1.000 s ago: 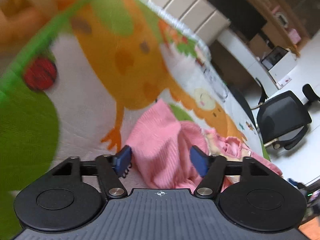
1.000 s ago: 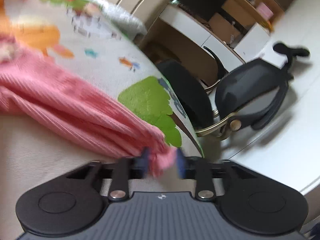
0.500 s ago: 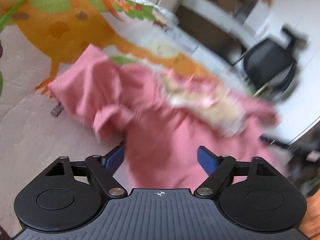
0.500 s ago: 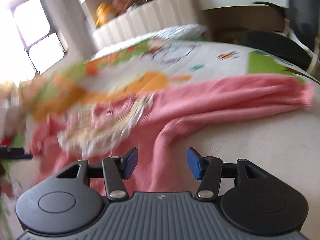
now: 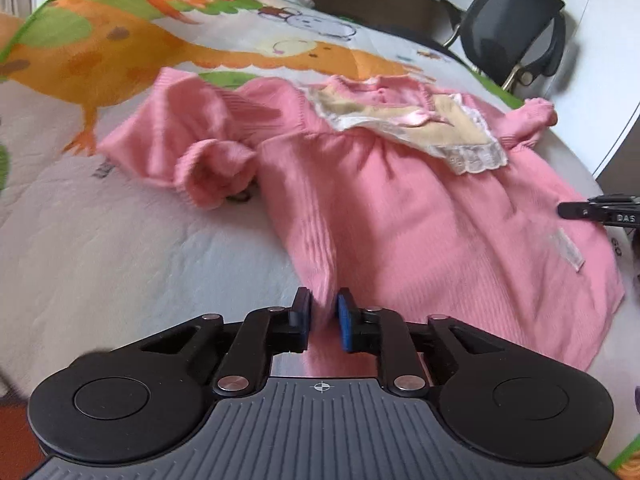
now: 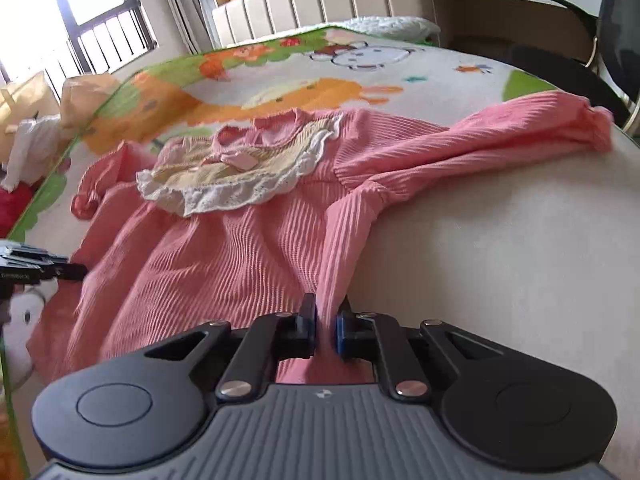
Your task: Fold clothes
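The pink dress (image 5: 400,208) lies flat on the bed (image 5: 120,248), running from its hem at the bottom of both frames up to the lace collar, each hem corner pinched by the just-closed left fingers (image 5: 301,312) and right fingers (image 6: 309,320).

Daylight's pouring in from the window (image 6: 60,12) up-left of my right gripper (image 6: 326,326), blown out white. Room's bright with soft shadows. Heavy fisheye bending at the edges, and the pink dress (image 5: 400,216) looks slightly motion-smeared.
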`<act>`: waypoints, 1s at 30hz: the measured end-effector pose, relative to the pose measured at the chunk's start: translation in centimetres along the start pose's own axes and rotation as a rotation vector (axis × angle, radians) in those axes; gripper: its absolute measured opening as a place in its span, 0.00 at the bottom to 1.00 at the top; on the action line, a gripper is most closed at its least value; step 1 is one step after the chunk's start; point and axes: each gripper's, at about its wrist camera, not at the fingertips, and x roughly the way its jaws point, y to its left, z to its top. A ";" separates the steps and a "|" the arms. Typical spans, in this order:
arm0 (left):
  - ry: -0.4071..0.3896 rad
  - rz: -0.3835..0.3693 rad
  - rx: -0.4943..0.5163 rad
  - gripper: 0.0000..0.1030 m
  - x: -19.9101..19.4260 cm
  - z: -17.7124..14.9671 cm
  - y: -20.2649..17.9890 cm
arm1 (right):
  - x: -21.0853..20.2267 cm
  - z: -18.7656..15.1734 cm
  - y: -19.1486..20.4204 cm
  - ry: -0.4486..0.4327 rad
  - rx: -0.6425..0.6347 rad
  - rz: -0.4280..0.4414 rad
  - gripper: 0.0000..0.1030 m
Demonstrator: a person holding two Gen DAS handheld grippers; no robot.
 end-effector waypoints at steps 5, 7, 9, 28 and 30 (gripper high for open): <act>-0.163 0.084 -0.011 0.71 -3.4 1.8 0.5 | -2.9 1.5 0.3 -0.094 -0.060 -0.051 0.25; -0.237 0.156 0.038 0.84 -3.8 2.9 0.2 | -3.9 2.9 0.5 -0.168 -0.061 -0.057 0.34; -0.257 0.237 0.108 0.85 -2.5 3.8 -0.3 | -3.7 4.1 1.0 -0.214 -0.057 -0.036 0.39; -0.305 0.635 -0.108 0.43 -7.8 4.3 10.4 | 4.8 4.0 0.3 -0.150 0.068 0.069 0.59; -0.321 0.636 -0.119 0.53 -8.7 4.2 10.1 | 5.6 3.5 -0.1 -0.142 0.087 0.066 0.61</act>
